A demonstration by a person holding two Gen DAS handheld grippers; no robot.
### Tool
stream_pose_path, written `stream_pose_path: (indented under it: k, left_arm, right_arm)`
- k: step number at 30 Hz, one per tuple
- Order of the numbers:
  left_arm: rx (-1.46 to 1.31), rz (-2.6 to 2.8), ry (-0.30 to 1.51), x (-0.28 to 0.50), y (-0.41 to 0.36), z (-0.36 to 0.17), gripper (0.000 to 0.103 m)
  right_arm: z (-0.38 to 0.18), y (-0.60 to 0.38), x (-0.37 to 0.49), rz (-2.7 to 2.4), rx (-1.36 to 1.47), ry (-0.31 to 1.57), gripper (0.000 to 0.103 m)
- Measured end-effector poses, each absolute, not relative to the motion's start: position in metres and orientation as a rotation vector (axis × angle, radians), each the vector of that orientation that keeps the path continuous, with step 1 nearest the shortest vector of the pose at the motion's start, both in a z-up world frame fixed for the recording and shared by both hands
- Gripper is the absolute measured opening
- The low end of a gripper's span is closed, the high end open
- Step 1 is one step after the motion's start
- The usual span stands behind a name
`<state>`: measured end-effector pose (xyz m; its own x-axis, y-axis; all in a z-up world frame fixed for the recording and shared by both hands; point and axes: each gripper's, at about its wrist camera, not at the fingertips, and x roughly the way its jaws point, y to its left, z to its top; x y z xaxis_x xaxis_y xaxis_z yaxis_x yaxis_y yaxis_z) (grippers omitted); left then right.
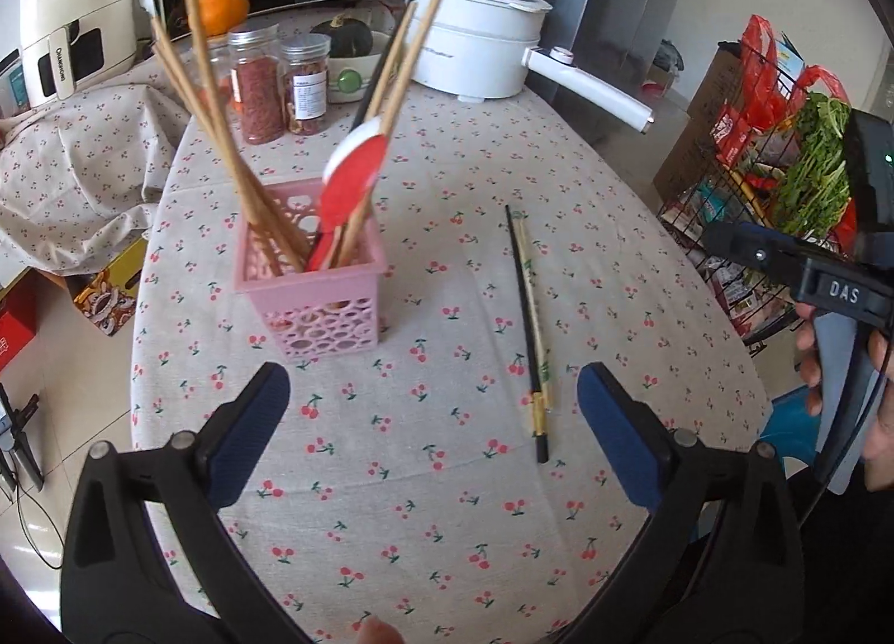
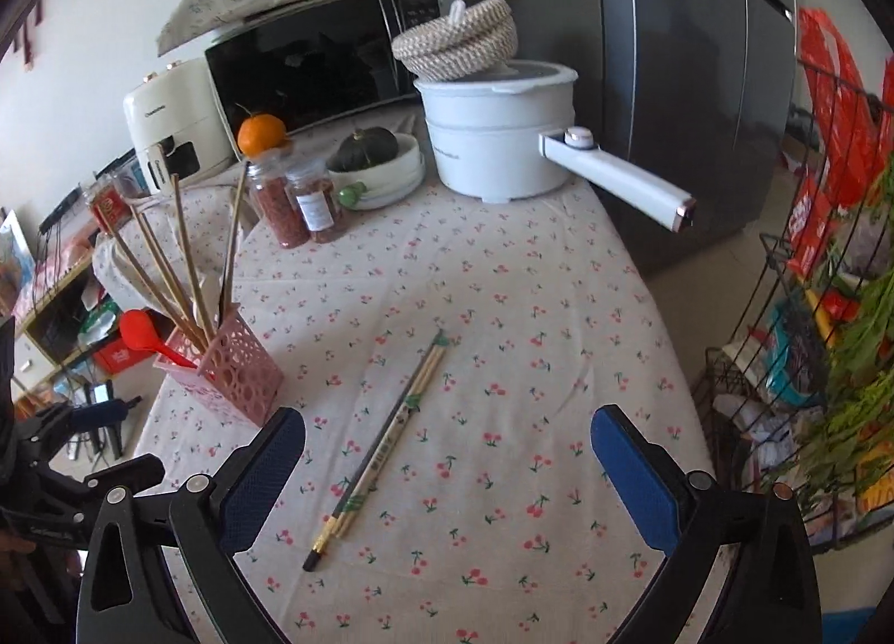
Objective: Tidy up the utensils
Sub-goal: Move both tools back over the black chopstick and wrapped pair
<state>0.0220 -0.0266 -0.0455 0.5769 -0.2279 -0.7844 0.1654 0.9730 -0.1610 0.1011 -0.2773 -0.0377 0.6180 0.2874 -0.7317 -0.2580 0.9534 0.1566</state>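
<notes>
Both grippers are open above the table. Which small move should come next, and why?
Probably lower the right gripper onto the loose chopsticks. They lie flat on the tablecloth, outside the pink holder, roughly between its open fingers, and both grippers hold nothing.

Pink perforated plastic holder [image 1: 313, 281] upright w/ wooden chopsticks [image 1: 223, 141] & red spoon [image 1: 349, 186]; loose black & bamboo chopsticks [image 1: 531, 320] flat beside it.

A matt printed cloth [image 2: 503, 309] covers the table under a perforated pink plastic basket [image 1: 313, 281] holding wooden chopsticks [image 1: 223, 141] and a glossy red spoon [image 1: 352, 180].
</notes>
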Motion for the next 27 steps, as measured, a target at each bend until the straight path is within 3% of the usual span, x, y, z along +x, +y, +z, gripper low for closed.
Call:
stream_pose_path:
  k: [12,18,20,23,25,27]
  left_arm:
    - [0.161,-0.240,1.109,0.073,-0.138,-0.085,0.102]
    - [0.024,-0.158,1.163,0.123,-0.138,-0.090,0.101]
    - [-0.049,-0.156,1.203,0.139,-0.136,-0.097,0.094]
    - [-0.141,-0.164,1.245,0.156,-0.132,-0.106,0.070]
    - [-0.173,-0.175,1.254,0.162,-0.132,-0.111,0.046]
    - [-0.187,-0.190,1.261,0.165,-0.133,-0.115,0.033]
  right_arm:
    - [-0.064,-0.345,0.128,0.166,0.154,0.984,0.103]
    - [-0.064,-0.367,0.135,0.151,0.216,0.981,0.103]
    - [-0.065,-0.370,0.140,0.149,0.238,0.990,0.103]
    - [-0.066,-0.373,0.146,0.152,0.280,0.998,0.103]
    - [-0.067,-0.374,0.149,0.151,0.302,1.004,0.103]
    - [-0.068,-0.376,0.151,0.156,0.323,1.008,0.103]
